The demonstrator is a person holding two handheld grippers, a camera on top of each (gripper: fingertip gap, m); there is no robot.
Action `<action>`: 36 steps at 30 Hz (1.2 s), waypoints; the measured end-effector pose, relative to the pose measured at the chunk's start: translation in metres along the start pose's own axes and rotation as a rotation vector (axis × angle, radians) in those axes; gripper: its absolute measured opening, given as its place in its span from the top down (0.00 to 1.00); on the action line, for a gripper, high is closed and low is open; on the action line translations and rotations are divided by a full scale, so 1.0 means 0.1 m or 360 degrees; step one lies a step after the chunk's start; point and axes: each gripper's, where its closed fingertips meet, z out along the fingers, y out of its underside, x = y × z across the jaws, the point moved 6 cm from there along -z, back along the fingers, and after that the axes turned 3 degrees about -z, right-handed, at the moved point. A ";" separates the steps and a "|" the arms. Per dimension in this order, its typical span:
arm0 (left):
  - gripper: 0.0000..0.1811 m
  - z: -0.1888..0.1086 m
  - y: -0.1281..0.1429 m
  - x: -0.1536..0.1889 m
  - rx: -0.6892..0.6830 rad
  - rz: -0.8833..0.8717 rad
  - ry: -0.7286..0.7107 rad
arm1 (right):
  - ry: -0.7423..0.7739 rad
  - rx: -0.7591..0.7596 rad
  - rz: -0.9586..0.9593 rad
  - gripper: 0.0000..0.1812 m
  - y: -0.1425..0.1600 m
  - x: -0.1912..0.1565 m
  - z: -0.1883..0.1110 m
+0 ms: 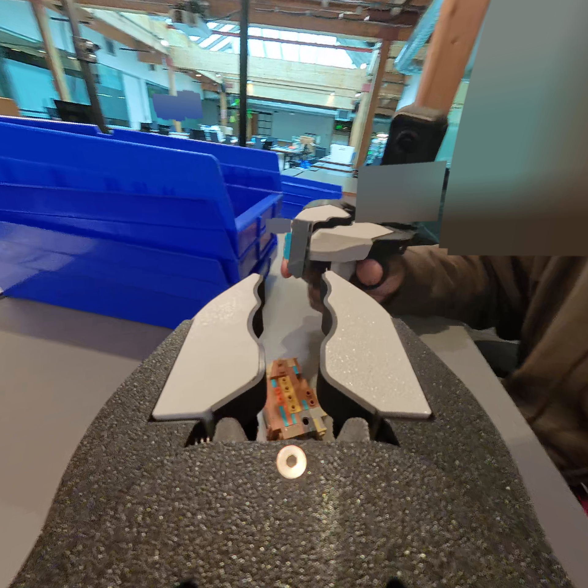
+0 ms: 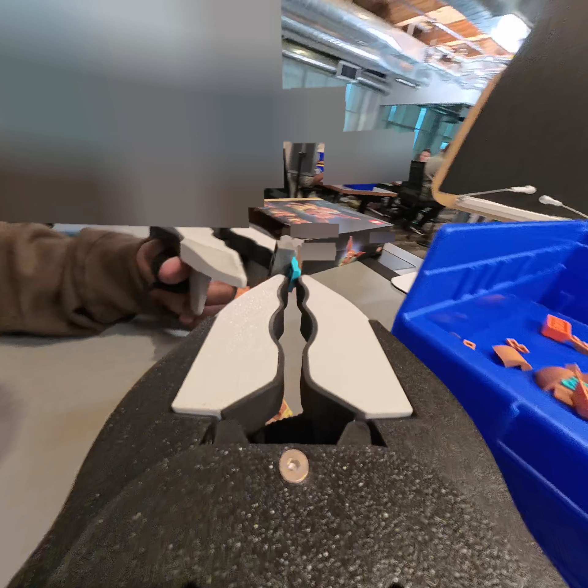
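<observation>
My right gripper (image 2: 291, 280) is shut on a small teal brick piece (image 2: 294, 273) at its fingertips and holds it above the grey table (image 2: 79, 381). In the left wrist view the right gripper (image 1: 297, 254) and the teal piece (image 1: 288, 245) hang just beyond my left gripper's tips. My left gripper (image 1: 291, 280) is open and empty. Below it on the table lies a brown, orange and teal brick assembly (image 1: 291, 401), seen through the gap between the fingers. The left gripper (image 2: 254, 264) also shows in the right wrist view, held by a hand in a brown sleeve (image 2: 63, 273).
Stacked blue bins (image 1: 127, 222) stand to the left of the left gripper. Another blue bin (image 2: 477, 286) at the right holds loose orange and brown pieces (image 2: 512, 356). A printed cardboard box (image 2: 318, 216) lies on the table behind. A dark board with a wooden edge (image 2: 525, 127) leans at the upper right. Only a small space, under 4 cm, lies between the two pairs of fingers.
</observation>
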 end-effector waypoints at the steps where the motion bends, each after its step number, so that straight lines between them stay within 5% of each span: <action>1: 0.82 0.01 0.01 -0.02 -0.0019 0.0033 -0.0072 | 0.0061 0.0005 0.0037 0.98 0.00 0.02 0.00; 14: 0.95 0.15 0.11 0.05 -0.0277 0.0700 -0.0653 | 0.0303 -0.0113 0.0010 0.98 0.13 -0.04 0.08; 23: 0.95 0.09 0.08 0.03 -0.0206 0.0127 -0.0251 | 0.0322 -0.0160 -0.0520 0.97 0.06 -0.13 0.07; 26: 0.96 0.01 -0.08 0.07 0.0022 -0.0050 -0.0044 | 0.0452 -0.0253 -0.0564 0.98 0.09 0.00 0.03; 32: 0.96 -0.05 -0.08 -0.03 -0.0023 -0.0044 -0.0150 | 0.0672 -0.0035 -0.0642 0.97 -0.22 0.20 -0.15; 36: 0.96 0.01 -0.02 0.00 -0.0072 -0.0050 -0.0146 | 0.1019 -0.0308 -0.0595 0.92 -0.37 0.72 -0.20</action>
